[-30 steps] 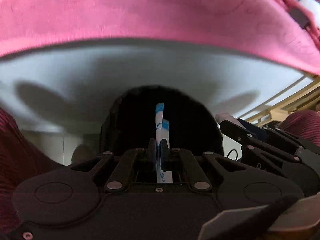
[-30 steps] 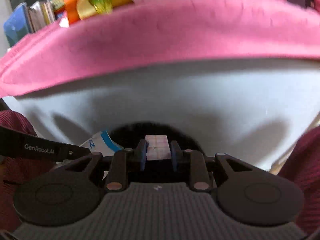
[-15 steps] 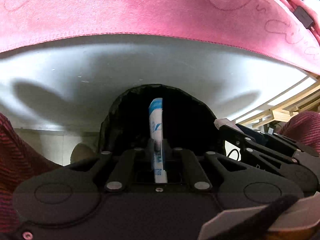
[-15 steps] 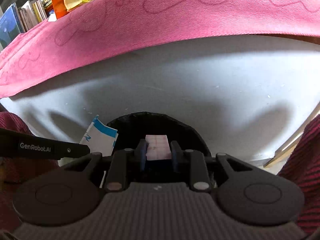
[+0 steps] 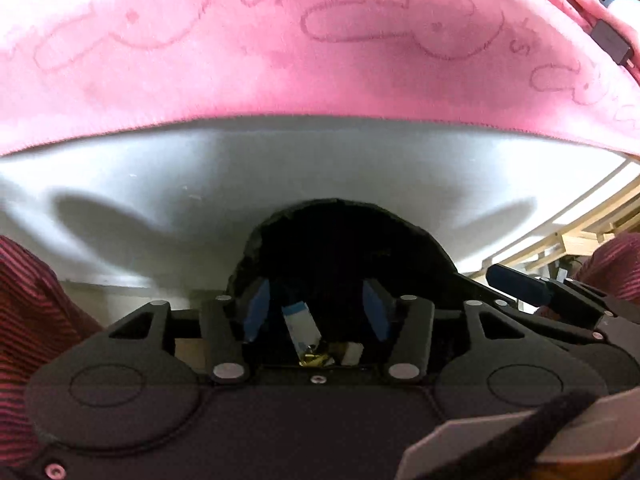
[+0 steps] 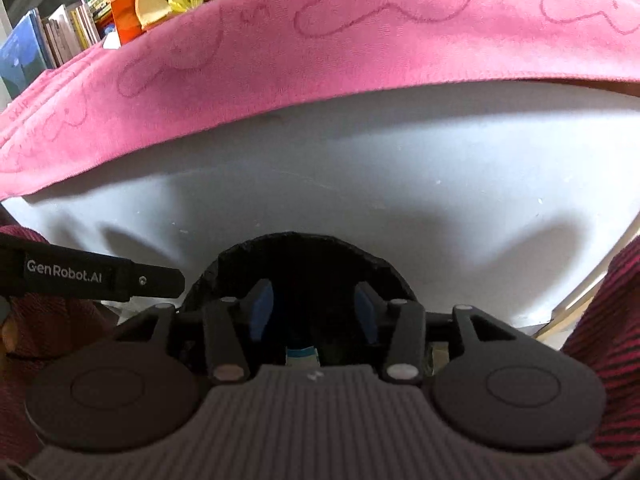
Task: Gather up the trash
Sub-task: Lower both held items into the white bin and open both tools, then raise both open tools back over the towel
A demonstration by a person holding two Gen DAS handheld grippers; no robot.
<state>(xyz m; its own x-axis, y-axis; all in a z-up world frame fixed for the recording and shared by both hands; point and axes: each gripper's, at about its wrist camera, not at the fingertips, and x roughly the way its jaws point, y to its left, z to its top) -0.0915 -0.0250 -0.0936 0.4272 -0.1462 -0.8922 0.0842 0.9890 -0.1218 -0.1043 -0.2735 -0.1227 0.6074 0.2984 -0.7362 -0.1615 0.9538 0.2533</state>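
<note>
Over black bin: both grippers' fingers apart; blue-white wrapper inside.

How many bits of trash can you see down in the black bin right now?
3 in the black bin: blue-and-white wrapper at left, gold foil below it, white scrap at right. More may lie hidden in the dark.

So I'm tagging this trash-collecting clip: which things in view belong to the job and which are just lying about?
Part of the job:
- left gripper, open
- right gripper, open
- black bin bag
- blue-and-white wrapper in the bag
- gold foil scrap

Lying about:
- pink towel
- books
- orange snack box
</note>
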